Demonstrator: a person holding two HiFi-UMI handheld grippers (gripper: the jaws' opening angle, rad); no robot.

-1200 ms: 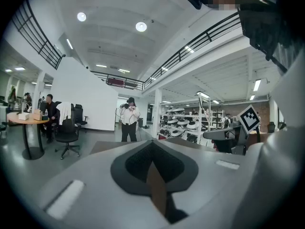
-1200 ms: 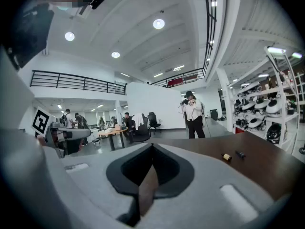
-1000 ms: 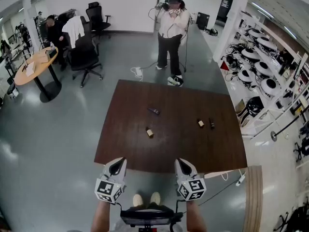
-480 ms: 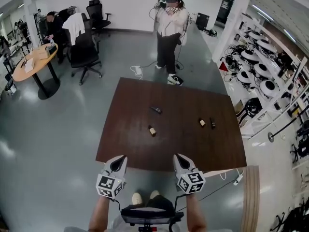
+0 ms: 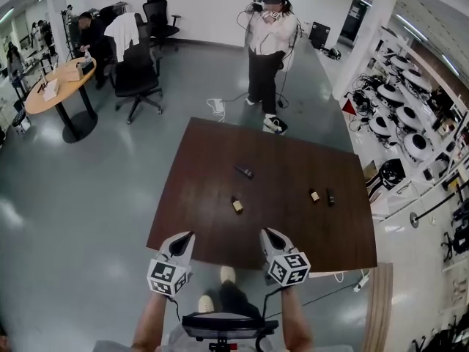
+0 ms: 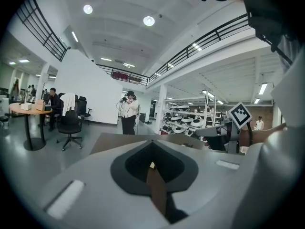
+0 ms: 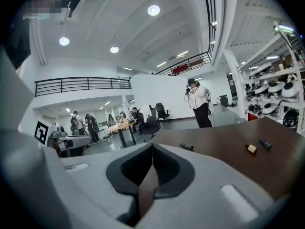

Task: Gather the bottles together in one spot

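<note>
Left tongs (image 5: 183, 236) and right tongs (image 5: 268, 233) hang closed, empty, at the table (image 5: 198, 218) edge; four bottles (image 5: 237, 204) lie scattered.

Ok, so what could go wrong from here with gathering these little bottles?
The middle bottle and far bottle lie on their sides on the table and could roll if nudged. The amber bottle and black bottle lie close together, so gripping one may knock the other. The left gripper and right gripper are both shut and would likely push a bottle unless opened first.
</note>
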